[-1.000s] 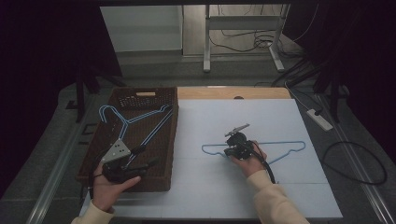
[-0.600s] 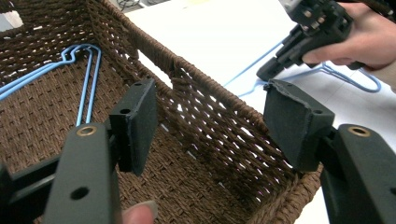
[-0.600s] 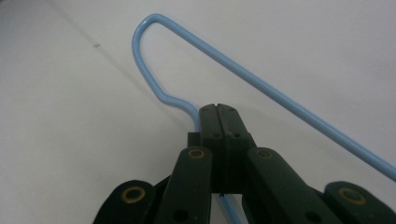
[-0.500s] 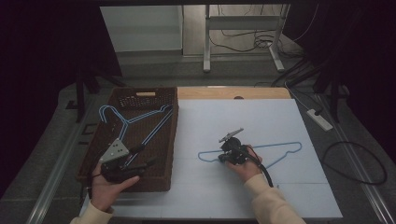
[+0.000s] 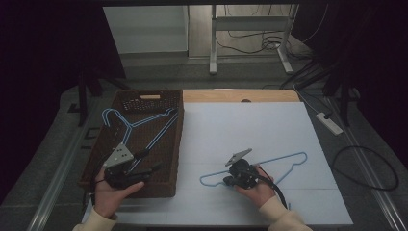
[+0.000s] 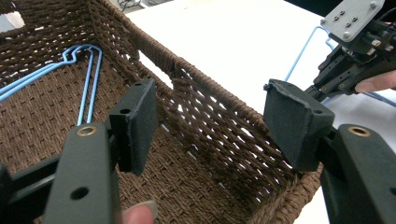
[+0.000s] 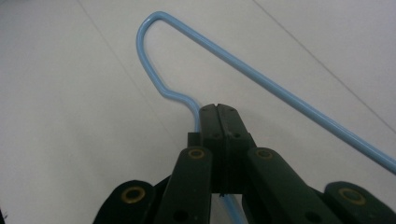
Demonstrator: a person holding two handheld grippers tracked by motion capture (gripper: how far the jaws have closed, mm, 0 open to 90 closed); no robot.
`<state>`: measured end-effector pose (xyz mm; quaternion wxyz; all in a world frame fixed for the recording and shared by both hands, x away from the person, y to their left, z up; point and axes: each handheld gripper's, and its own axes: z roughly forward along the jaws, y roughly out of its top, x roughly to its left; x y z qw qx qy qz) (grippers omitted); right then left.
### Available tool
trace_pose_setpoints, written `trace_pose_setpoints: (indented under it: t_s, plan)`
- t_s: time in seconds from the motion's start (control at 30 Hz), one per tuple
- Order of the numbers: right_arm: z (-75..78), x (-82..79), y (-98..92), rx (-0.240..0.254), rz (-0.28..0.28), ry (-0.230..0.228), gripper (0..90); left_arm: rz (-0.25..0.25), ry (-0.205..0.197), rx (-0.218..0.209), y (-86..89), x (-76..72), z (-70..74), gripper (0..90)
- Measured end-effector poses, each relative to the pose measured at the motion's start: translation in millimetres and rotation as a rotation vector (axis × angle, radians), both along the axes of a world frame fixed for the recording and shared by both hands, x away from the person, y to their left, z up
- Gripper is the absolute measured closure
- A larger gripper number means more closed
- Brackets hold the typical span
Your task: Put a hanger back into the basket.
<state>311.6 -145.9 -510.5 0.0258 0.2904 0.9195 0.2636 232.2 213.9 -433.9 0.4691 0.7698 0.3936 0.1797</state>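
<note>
1. I am dragging a blue hanger [image 5: 274, 166] across the white table [image 5: 250, 125] toward the wicker basket [image 5: 175, 144]; the right gripper [image 5: 230, 179] is pinching its wire, jaws pressed together on it.
2. I am holding the left gripper [image 5: 153, 169] over the basket's near end, jaws spread and gripping nothing.
3. Next, I judge, the hanger needs lifting over the basket's wall and laying flat inside.
4. The basket is already holding another blue hanger [image 5: 139, 122], lying near its far end.
</note>
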Motion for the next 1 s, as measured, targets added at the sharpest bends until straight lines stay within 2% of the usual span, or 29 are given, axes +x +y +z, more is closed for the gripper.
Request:
trace_pose_setpoints:
  t_s: [0.13,0.27,0.5,0.77,1.0]
  plan:
    - [-1.0,1.3,-2.8,0.016,0.003,0.003,90.0,-0.003,0.001,0.002,-1.1,0.0,-0.5,35.7]
    - [5.0,-0.5,-9.9,0.040,0.000,-0.011,90.0,-0.004,0.002,0.002,-1.2,0.3,-0.9,35.7]
    - [26.9,-5.4,-56.2,0.100,-0.079,-0.052,90.0,-0.003,0.001,0.000,-1.4,-0.1,-0.2,35.7]
    - [30.1,-15.9,-106.0,0.078,-0.185,-0.090,90.0,-0.006,0.001,0.002,-3.5,-0.3,-0.5,35.8]
    - [27.4,-17.2,-119.7,0.086,-0.221,-0.086,90.0,-0.014,0.001,0.006,-6.6,-0.9,-0.9,35.8]
